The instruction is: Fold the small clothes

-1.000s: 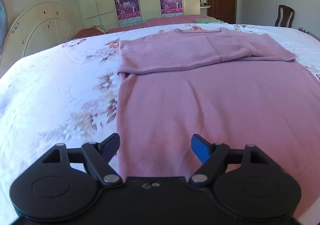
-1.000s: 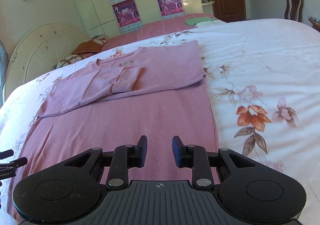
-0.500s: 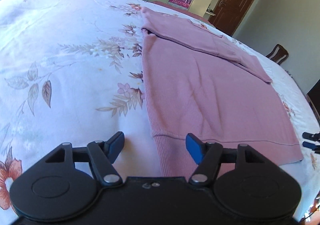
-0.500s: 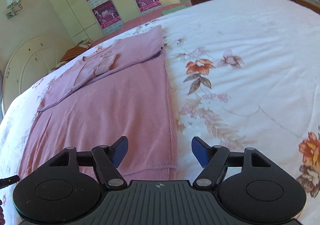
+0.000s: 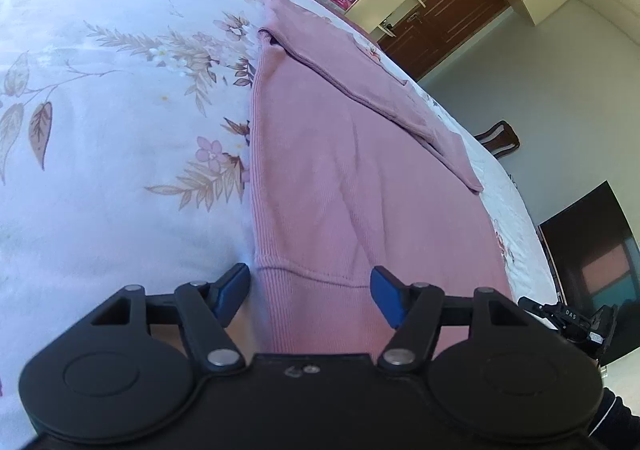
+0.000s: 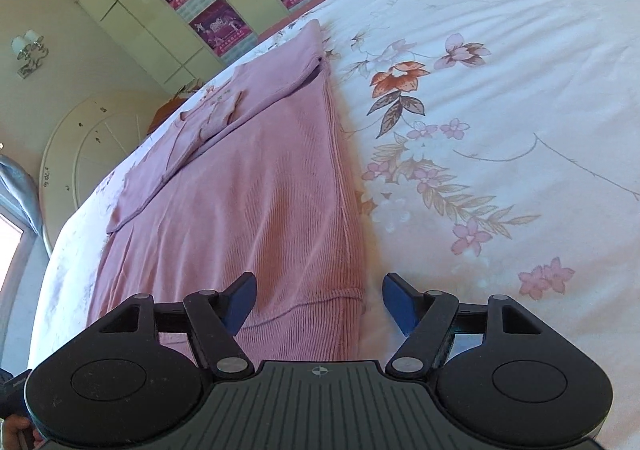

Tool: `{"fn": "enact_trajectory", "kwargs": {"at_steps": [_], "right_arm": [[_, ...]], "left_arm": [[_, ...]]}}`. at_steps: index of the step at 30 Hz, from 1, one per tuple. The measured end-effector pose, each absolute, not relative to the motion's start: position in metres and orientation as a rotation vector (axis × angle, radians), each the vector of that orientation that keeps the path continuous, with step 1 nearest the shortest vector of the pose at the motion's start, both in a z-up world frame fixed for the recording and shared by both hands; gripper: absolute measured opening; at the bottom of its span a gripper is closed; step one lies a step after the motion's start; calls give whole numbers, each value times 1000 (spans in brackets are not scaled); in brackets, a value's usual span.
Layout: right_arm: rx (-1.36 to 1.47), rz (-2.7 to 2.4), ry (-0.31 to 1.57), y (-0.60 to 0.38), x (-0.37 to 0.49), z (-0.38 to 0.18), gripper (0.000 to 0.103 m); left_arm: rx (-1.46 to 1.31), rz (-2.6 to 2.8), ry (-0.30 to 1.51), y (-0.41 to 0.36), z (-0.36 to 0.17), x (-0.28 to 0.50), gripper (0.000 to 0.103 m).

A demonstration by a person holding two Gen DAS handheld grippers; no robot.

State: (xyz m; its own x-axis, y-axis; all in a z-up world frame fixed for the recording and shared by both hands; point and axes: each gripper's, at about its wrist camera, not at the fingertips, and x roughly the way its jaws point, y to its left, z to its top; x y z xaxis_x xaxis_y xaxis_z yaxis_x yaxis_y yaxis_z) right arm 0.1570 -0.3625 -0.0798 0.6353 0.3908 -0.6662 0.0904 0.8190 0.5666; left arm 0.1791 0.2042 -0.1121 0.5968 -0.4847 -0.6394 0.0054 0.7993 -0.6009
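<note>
On the floral bedspread (image 5: 100, 154) lies one pink sweater (image 5: 344, 178), sleeves folded across. Two grippers, left gripper (image 5: 310, 292) and right gripper (image 6: 319, 300), straddle its hem corners, fingers spread wide.

Pink ribbed sweater (image 5: 340, 178) on white bedsheet (image 6: 500, 62) with pink-and-orange floral print; blue fingers (image 5: 386, 296).
</note>
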Motion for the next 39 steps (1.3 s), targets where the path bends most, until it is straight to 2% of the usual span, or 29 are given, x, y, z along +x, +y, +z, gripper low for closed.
{"fn": "enact_trajectory", "kwargs": {"at_steps": [8, 9, 11, 13, 15, 17, 18, 19, 20, 21, 25, 28, 31, 35, 36, 38, 39], "right_arm": [[747, 263, 876, -380, 167, -91, 70], [772, 279, 883, -382, 165, -92, 70], [765, 309, 897, -381, 157, -93, 66], [757, 320, 900, -380, 148, -93, 58], [805, 322, 895, -382, 144, -97, 52], [848, 305, 888, -386, 145, -102, 45], [861, 299, 888, -387, 147, -103, 38], [857, 289, 896, -387, 148, -104, 25], [842, 279, 911, -385, 151, -104, 18], [832, 276, 920, -384, 152, -105, 11], [783, 271, 902, -379, 148, -97, 8], [811, 297, 807, -386, 134, -79, 7], [810, 326, 719, -389, 123, -65, 7], [778, 250, 860, -383, 134, -99, 7], [790, 243, 874, -381, 135, -105, 7], [853, 241, 858, -385, 132, -107, 7], [878, 235, 854, -387, 131, -108, 8]], "left_arm": [[-691, -448, 943, 201, -124, 192, 64], [-677, -454, 936, 200, -124, 188, 63], [-690, -431, 922, 202, -127, 183, 53], [-727, -394, 918, 208, -133, 183, 36], [-721, -381, 926, 210, -135, 186, 29], [-710, -376, 935, 209, -134, 190, 28], [-689, -374, 936, 207, -132, 191, 28], [-661, -369, 937, 205, -129, 192, 24], [-632, -357, 939, 202, -127, 193, 21], [-593, -328, 945, 199, -125, 193, 6], [-514, -295, 882, 189, -111, 181, 4], [-611, -318, 766, 199, -97, 163, 4], [-568, -278, 831, 198, -111, 166, 4], [-658, -248, 867, 202, -131, 171, 5], [-662, -243, 866, 202, -131, 171, 9], [-675, -247, 858, 203, -131, 170, 10], [-693, -253, 855, 203, -131, 170, 15]]}}
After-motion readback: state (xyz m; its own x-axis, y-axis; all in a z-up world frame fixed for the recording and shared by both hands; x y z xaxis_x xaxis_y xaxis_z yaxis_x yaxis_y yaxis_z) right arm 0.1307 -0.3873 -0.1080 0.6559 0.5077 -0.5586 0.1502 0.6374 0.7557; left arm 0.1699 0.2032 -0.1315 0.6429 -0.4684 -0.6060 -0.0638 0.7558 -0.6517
